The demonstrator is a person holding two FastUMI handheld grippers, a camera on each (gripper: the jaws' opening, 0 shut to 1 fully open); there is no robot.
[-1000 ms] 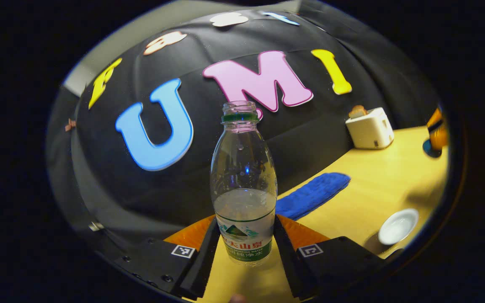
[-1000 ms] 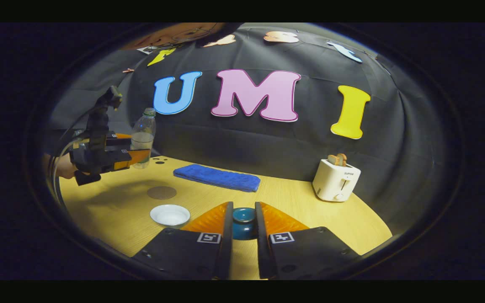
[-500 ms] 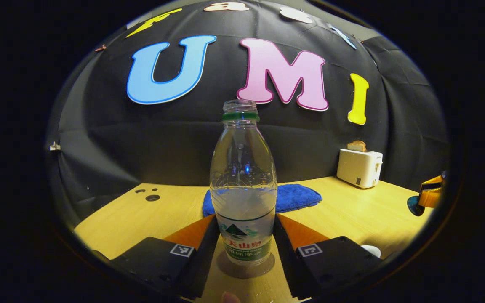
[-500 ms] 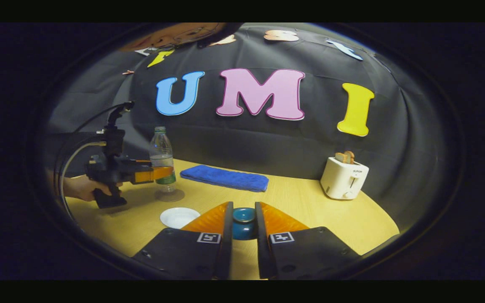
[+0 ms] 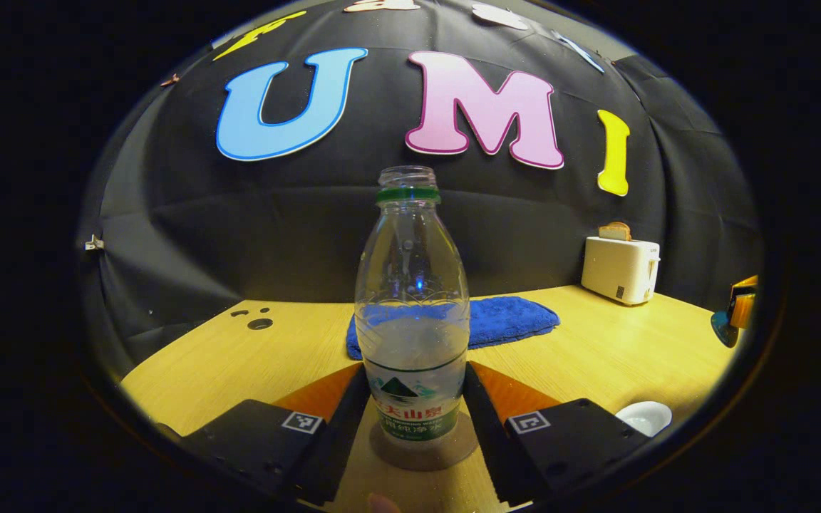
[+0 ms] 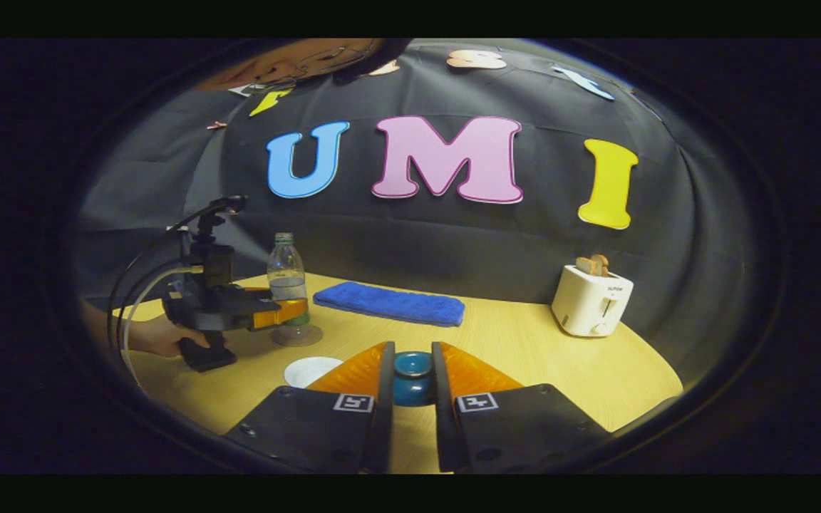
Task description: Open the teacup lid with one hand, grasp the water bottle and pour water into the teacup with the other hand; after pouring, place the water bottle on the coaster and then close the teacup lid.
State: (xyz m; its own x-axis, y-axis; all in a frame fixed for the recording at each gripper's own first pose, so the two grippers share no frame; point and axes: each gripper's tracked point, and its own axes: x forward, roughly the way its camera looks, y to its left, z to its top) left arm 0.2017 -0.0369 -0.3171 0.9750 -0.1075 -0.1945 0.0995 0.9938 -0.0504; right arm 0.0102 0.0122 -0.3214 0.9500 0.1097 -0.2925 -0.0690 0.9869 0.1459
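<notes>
Left gripper (image 5: 416,420): level, pointing forward, jaws closed against both sides of the bottle (image 5: 412,313) low on its body. Seen from the right gripper view (image 6: 289,312), a hand (image 6: 157,335) grips its handle from below, cables arching off its top

Right gripper (image 6: 410,399): level, low over the table, jaws narrowly parted with the lid (image 6: 411,376) clasped between them

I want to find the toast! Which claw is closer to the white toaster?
Right, by my reckoning. The right claw, holding the blue lid, sits nearer the white toaster. The left claw grips the clear plastic water bottle across the wooden table.
</notes>
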